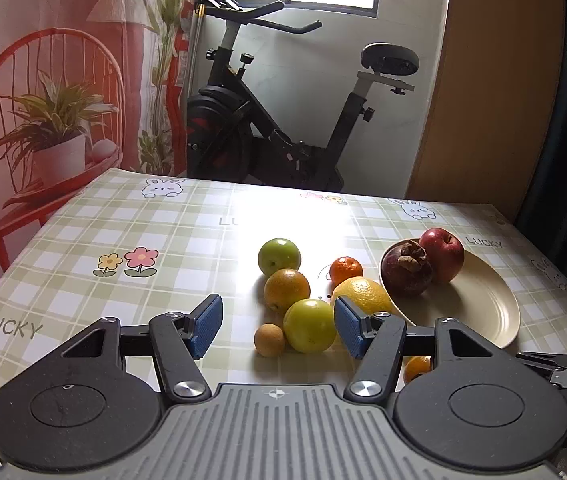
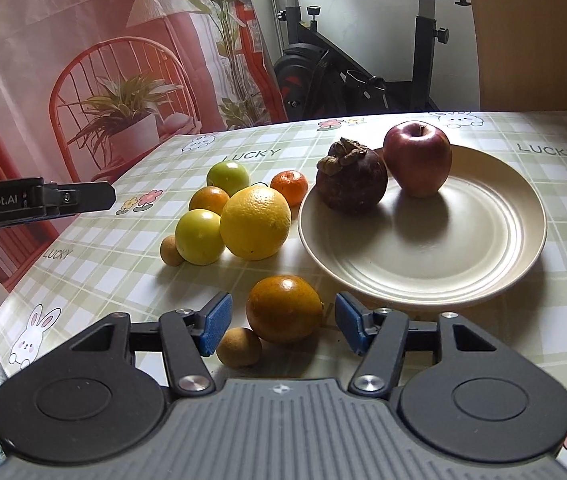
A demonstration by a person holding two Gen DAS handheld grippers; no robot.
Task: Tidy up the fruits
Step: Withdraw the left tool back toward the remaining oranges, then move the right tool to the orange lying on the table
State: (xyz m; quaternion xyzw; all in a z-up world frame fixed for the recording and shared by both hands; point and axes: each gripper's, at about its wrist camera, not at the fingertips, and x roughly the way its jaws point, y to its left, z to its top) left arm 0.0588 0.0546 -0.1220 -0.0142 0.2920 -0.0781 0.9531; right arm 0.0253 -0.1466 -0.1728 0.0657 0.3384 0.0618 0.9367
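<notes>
A cream plate (image 2: 483,248) (image 1: 491,304) holds a red apple (image 2: 417,158) (image 1: 441,254) and a dark mangosteen (image 2: 351,180) (image 1: 405,268). Left of the plate lie a big yellow orange (image 2: 255,222) (image 1: 363,294), two green fruits (image 2: 199,236) (image 2: 227,174), an orange (image 2: 208,200), a tangerine (image 2: 289,186) and a small brown longan (image 2: 171,251). My right gripper (image 2: 279,324) is open around a dark orange (image 2: 283,308), with a longan (image 2: 239,347) beside it. My left gripper (image 1: 277,328) is open, with a yellow-green fruit (image 1: 309,325) and a longan (image 1: 269,340) between its fingers.
The table has a green checked cloth (image 1: 83,264). An exercise bike (image 1: 283,120) stands behind its far edge. A red printed curtain (image 1: 43,80) hangs at the left. The left gripper's body (image 2: 35,200) shows at the left edge of the right wrist view.
</notes>
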